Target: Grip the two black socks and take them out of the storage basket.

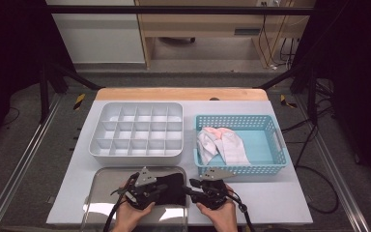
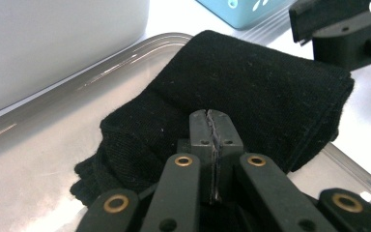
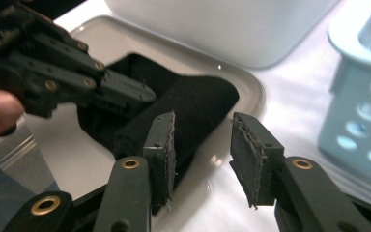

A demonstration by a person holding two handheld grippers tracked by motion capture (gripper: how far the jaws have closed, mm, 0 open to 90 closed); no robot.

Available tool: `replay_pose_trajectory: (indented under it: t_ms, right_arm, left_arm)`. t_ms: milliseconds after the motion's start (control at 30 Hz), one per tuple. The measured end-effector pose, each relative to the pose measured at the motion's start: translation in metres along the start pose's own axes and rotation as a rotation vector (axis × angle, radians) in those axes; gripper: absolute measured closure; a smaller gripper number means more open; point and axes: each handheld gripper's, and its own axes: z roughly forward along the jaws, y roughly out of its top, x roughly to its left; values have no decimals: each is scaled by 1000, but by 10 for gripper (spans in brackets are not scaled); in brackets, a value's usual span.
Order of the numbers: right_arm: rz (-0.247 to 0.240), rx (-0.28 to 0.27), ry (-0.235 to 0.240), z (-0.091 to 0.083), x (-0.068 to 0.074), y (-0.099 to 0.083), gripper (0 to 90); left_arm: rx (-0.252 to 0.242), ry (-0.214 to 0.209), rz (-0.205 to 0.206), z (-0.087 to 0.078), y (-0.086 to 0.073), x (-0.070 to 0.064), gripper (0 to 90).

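Left gripper [image 1: 162, 187]: your jaws are pressed together, pinching the black sock's fabric.
Black sock [image 2: 251, 92]: folded, lying in the metal tray [image 1: 101, 186] at the table's near edge.
Right gripper [image 3: 203, 145]: your jaws stand apart, holding nothing, just beside the sock's right end.
Behind: white divided organiser [image 1: 136, 129], blue basket [image 1: 265, 145] with pale socks [image 1: 220, 143].

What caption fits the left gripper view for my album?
Left hand-held gripper, jaws shut, over a folded black cloth lying on a shiny metal tray.
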Motion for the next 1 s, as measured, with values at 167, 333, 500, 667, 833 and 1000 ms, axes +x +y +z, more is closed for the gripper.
replay_pose_trajectory:
  t_ms: [167,333,500,667,833,1000]
  right_arm:
    - [8,-25,22,3,5,6,599]
    - [7,8,31,11,8,2,584]
    - [11,73,-2,18,6,-8,592]
    - [33,124,-8,22,2,-12,658]
    - [33,130,-5,20,1,-10,710]
    - [35,103,-14,17,1,-11,610]
  left_arm:
    - [-2,-2,-2,0,-1,0,877]
    - [-4,-4,-2,0,-2,0,877]
    - [-6,-8,-3,0,-2,0,872]
    - [-9,-16,-5,-1,-3,0,856]
    - [-22,-20,-12,-4,-2,0,837]
    - [-66,-12,-14,-7,0,3,826]
